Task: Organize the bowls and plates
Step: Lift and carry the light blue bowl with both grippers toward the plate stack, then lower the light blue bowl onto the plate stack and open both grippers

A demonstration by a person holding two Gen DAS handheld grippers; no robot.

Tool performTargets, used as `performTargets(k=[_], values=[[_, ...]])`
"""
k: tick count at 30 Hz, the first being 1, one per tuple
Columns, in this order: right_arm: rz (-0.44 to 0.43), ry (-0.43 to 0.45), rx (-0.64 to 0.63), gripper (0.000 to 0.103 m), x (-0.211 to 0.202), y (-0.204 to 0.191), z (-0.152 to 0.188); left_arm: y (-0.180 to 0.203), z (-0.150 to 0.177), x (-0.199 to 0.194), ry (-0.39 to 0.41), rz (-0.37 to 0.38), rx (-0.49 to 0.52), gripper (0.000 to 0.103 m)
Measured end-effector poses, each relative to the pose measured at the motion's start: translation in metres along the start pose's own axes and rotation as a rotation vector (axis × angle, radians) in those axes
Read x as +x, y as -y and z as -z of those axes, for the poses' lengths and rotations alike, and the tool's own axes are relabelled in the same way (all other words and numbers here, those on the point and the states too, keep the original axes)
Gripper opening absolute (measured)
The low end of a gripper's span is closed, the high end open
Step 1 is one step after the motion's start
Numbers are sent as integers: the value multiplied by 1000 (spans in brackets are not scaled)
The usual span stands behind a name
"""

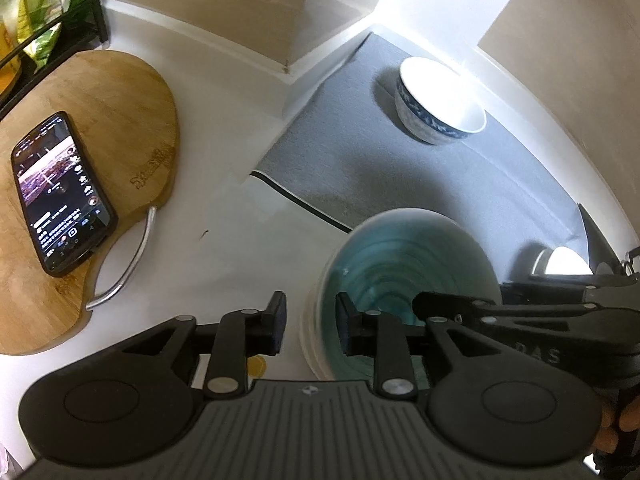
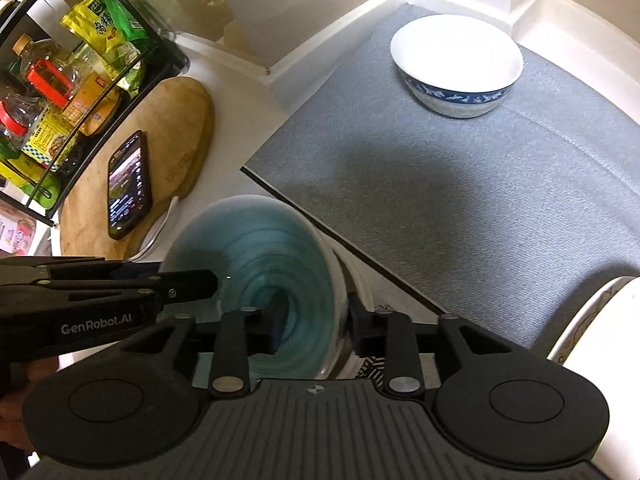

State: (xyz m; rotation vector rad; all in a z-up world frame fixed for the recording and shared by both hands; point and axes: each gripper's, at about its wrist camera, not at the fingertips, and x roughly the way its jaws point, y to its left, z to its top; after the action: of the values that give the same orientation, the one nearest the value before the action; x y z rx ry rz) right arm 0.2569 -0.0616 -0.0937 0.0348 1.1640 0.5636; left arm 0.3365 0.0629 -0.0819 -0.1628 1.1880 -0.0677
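straddling opposite sides of one dish, the two grippers set the terms for the coming move. going from largest to smallest: the white surface [image 2: 224, 184] carries a grey mat [image 2: 460, 200] at its far right, and a wooden cutting board [image 1: 100, 128] with a phone [image 1: 60, 192] on it at the left.

on the mat, well apart from both grippers and farther out, stands a white bowl with a blue band [image 2: 456, 64]. a pale dish edge [image 2: 592, 320] shows at the right of the right wrist view; what it is i cannot tell.

just beside the mat's near edge sits the teal bowl [image 2: 260, 264], seemingly on top of a stack of white dishes whose rims show beneath it. it is round, so no long axis matters; what matters is that it lies directly between the hands.

the left gripper [image 1: 310, 326] has the bowl's left rim between its fingers, the right gripper [image 2: 316, 322] the right rim. both jaws stand apart and the pads do not appear to press the rim, so neither looks clamped.

my judgement: both hands are equally near the teal bowl, and the blue-banded bowl lies ahead and to the right, nearer the right hand.
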Motion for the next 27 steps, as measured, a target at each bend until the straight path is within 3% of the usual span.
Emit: performTargets(k=[5,9,12,16,24,25,27], values=[[-30,-5,-22,57,-4,-3,-4,-3,2,2,-4,-1,-11,39],[-45,-8,1,59,-9,0,-7,-2,4,2,0,5,-4,44],[-30,9,3,66,-15,2,-11,0,6,3,-1,11,-3,46],[-39,13,12,66,-19,6,-15,0,8,3,-2,12,-1,49],[33,29,-12,67,-21,13,-11,2,9,2,9,10,1,81],[42,32,-7,64,-19,15,-10,3,9,2,10,12,3,81],[51,56,2,45,-18,20,-7,4,9,2,10,19,6,84]])
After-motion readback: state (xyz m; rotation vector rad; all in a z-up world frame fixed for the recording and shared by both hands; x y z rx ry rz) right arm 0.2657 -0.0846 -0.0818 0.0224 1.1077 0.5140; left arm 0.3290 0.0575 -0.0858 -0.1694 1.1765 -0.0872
